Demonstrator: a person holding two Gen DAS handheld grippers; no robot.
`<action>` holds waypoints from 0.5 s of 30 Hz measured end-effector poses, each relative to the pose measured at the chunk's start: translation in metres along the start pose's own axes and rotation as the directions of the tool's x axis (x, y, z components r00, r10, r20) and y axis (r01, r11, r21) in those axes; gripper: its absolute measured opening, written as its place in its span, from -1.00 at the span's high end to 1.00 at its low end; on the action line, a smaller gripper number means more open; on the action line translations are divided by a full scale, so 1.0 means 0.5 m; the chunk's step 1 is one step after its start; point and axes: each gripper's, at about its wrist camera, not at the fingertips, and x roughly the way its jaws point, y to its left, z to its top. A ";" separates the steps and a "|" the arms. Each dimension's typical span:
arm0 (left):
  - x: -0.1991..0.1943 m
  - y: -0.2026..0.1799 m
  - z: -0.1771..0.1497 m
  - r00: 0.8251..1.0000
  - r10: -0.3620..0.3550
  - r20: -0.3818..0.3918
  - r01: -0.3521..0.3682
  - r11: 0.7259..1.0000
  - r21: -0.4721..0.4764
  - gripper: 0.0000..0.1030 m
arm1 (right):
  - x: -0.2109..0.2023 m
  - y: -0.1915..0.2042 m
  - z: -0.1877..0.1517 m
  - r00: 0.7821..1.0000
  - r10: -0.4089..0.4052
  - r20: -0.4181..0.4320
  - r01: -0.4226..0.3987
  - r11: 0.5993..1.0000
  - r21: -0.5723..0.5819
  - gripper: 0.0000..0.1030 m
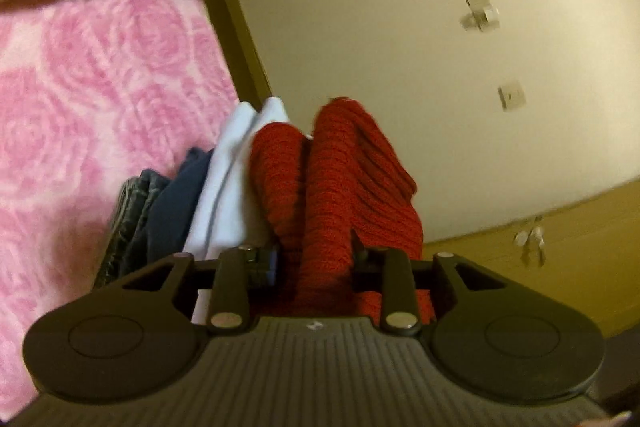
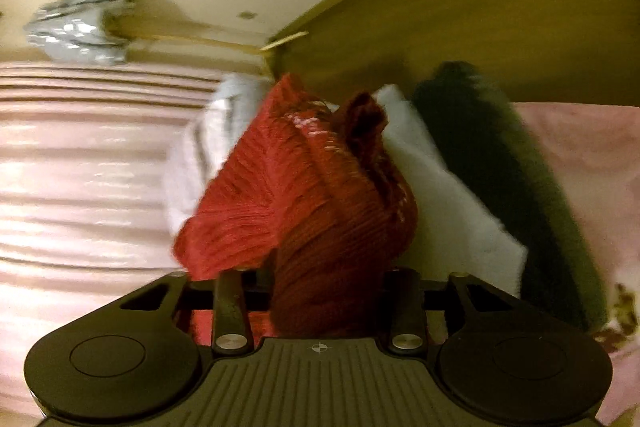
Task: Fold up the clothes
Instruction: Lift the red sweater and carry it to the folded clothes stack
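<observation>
I hold one claw in each hand. The left claw (image 1: pixel 316 259) is pinched on the red knitted garment (image 1: pixel 344 187): a thick bunch of the knit fills the gap between the fingers. The right claw (image 2: pixel 328 275) grips the same red knit, a darker gathered fold of it (image 2: pixel 340 247) wedged between its fingers. Neither claw is spread.

The garment is bunched and rises away from both claws, carried by two separate grips. I judge the two holds serve to keep two points of the knit under control so a panel can be stretched or laid over; which edges I hold cannot be read, since the cloth is crumpled at the fingers.

Behind the red knit in the left view, other clothes lie stacked edge-on: a pale white piece (image 1: pixel 236 179), a navy piece (image 1: pixel 180 203) and a grey denim-like piece (image 1: pixel 132 211). They rest against a pink rose-patterned blanket (image 1: pixel 80 107). The flat layering suggests folded items set aside, but I cannot confirm it. The right view shows a white piece (image 2: pixel 444 195) and a dark garment (image 2: pixel 500 163) beside the red knit, on pink striped bedding (image 2: pixel 80 155).

Writing: none is legible. The claw bodies bear only a small crosshair mark (image 2: pixel 321 347). The wall fittings (image 1: pixel 512 95) are too blurred to read.
</observation>
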 end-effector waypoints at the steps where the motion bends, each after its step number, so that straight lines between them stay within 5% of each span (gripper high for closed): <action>1: -0.003 0.002 -0.001 1.000 0.003 0.006 -0.003 1.000 -0.006 0.44 | -0.002 -0.001 -0.003 1.000 -0.007 0.007 0.007 1.000 0.000 -0.11; 5: -0.031 -0.015 -0.002 0.998 0.050 0.038 -0.051 0.999 0.016 0.37 | -0.025 0.022 -0.013 0.998 -0.054 0.024 0.056 0.996 -0.071 -0.33; 10: -0.088 -0.063 -0.001 0.985 0.148 0.092 -0.157 0.983 0.093 0.39 | -0.101 0.046 -0.035 0.983 -0.140 0.121 0.158 0.974 -0.162 -0.35; 15: -0.160 -0.170 -0.052 0.948 0.266 0.173 -0.306 0.911 0.276 0.42 | -0.194 0.097 -0.095 0.927 -0.208 0.311 0.305 0.903 -0.304 -0.35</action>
